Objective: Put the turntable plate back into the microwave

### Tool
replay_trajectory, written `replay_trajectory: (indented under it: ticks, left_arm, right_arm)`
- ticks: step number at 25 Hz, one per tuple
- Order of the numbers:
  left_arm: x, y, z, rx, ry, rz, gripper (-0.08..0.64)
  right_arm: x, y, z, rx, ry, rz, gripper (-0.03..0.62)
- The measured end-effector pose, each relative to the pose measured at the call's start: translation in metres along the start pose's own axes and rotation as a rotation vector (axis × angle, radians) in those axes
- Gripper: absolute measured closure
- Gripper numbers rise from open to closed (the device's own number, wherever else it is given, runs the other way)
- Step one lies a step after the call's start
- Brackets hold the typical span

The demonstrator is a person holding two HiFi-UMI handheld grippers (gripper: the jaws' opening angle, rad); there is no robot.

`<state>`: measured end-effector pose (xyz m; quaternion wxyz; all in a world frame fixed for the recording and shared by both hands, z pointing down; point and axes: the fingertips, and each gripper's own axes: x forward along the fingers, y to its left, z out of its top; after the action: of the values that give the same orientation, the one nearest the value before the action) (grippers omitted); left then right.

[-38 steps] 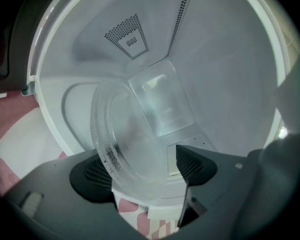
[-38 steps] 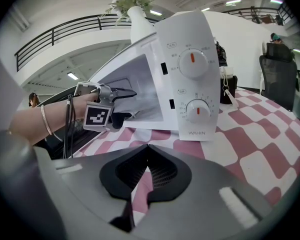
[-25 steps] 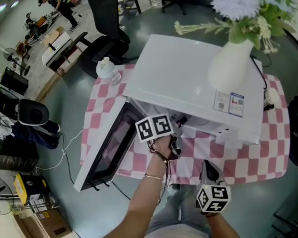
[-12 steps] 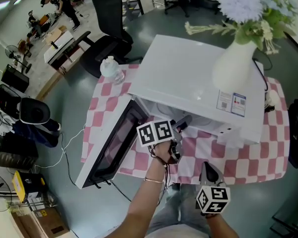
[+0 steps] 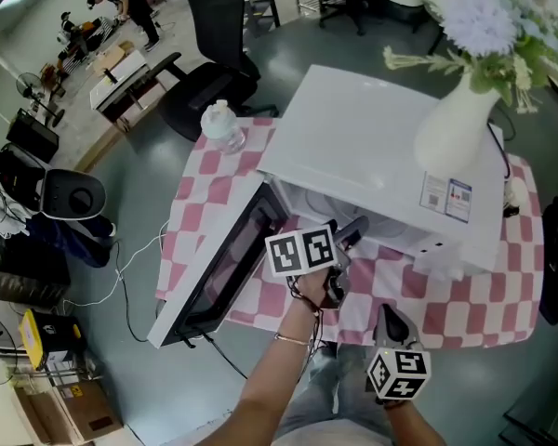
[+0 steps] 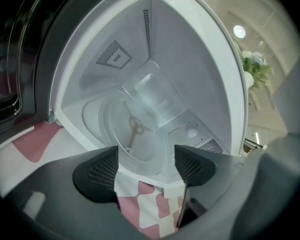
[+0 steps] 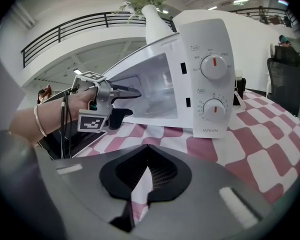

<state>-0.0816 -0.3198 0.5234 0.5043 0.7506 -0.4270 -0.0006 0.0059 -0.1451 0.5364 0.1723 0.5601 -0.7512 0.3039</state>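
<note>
Could go wrong in several ways from here. Judging by the left gripper view, finding the clear round glass turntable plate [image 6: 140, 134] already flat on the floor of the white box-shaped microwave [image 5: 381, 156], its hub showing through the glass. Cannot tell whether seated on that hub. If off-centre, likely to rock or grind once turning.

Holding the left claw [image 6: 146, 164] spread wide at the cavity mouth, nothing between its jaws. Any careless dip there might clip the plate's rim and shift it, or chip the glass.

Holding the right claw [image 7: 146, 176] pressed closed on nothing, low and well back from the oven, so no help in steadying anything.

Also worth fearing: a bump to the housing toppling the white ceramic vase of flowers [image 5: 456, 124] on top, or a knock against the dark-windowed open door [image 5: 219, 268].

Counting:
- one microwave, one plate, one door
- two claws
- two round control dials [image 7: 214, 66]
- one vase
- one clear plastic bottle [image 5: 223, 126] on the pink-and-white checked worktop [image 5: 205, 189]
</note>
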Motion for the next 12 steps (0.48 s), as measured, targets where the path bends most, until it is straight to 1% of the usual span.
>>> replay_trajectory:
  ticks: [10, 12]
  left_arm:
    - [-0.024, -0.008, -0.003, 0.201, 0.015, 0.102, 0.212]
    - [-0.032, -0.012, -0.002, 0.241, 0.005, 0.121, 0.231]
  right_arm:
    - [-0.002, 0.004, 0.022, -0.015, -0.027, -0.008, 0.583]
    - [-0.004, 0.006, 0.028, -0.022, -0.033, -0.006, 0.583]
